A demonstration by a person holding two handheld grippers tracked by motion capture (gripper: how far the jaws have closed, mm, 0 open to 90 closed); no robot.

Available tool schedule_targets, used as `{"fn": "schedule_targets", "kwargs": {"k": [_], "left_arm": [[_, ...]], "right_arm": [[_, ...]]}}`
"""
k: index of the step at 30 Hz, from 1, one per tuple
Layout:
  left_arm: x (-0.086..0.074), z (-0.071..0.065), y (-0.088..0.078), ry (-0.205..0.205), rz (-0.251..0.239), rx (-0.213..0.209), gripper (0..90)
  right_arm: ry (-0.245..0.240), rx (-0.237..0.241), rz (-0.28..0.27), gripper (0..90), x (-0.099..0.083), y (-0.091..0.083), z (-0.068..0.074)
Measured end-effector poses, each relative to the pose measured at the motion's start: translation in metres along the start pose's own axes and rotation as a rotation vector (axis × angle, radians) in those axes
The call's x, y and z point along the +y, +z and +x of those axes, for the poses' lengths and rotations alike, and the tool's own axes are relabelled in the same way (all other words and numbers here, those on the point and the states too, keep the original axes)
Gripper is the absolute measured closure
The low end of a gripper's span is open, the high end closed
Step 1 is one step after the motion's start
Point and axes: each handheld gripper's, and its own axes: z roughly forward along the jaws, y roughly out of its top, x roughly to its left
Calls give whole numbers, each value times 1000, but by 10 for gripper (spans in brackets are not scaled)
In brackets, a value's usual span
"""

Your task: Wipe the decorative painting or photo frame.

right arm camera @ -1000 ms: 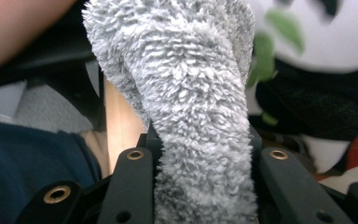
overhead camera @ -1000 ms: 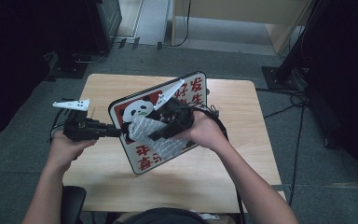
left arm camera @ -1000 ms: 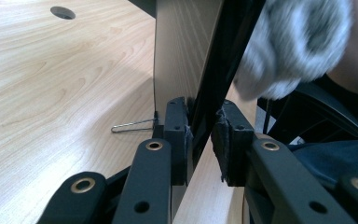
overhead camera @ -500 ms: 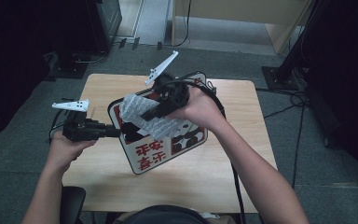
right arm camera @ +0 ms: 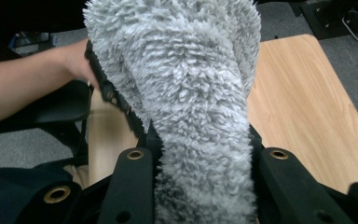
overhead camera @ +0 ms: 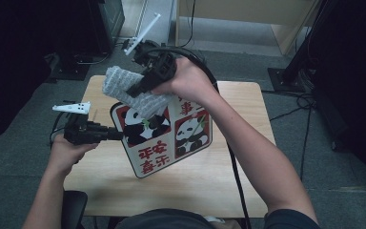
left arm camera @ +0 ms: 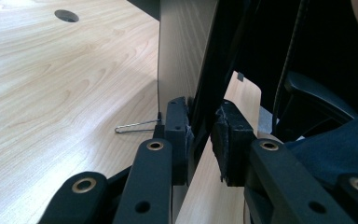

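High view: panda board (overhead camera: 164, 138) face; left gripper view: its clamped edge.

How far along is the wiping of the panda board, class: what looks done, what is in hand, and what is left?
Done: the left gripper is clamped on the panda board's edge, propping it tilted above the table. In hand: the right gripper grips the grey fluffy cloth, raised at the board's top edge. Left: whether the face is clean cannot be told; further passes, then probably laying board and cloth down.
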Motion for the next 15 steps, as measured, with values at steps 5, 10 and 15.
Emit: {"fn": "schedule_targets", "kwargs": {"k": [5, 10, 15], "left_arm": [[0, 2, 0, -2, -6, -4, 767], [1, 0, 0, 1, 6, 8, 772], [1, -2, -1, 12, 11, 11, 775]], "right_arm": [[10, 9, 4, 683, 18, 11, -7], [24, 4, 8, 681, 28, 32, -6], [24, -42, 56, 680, 28, 46, 0]]}}
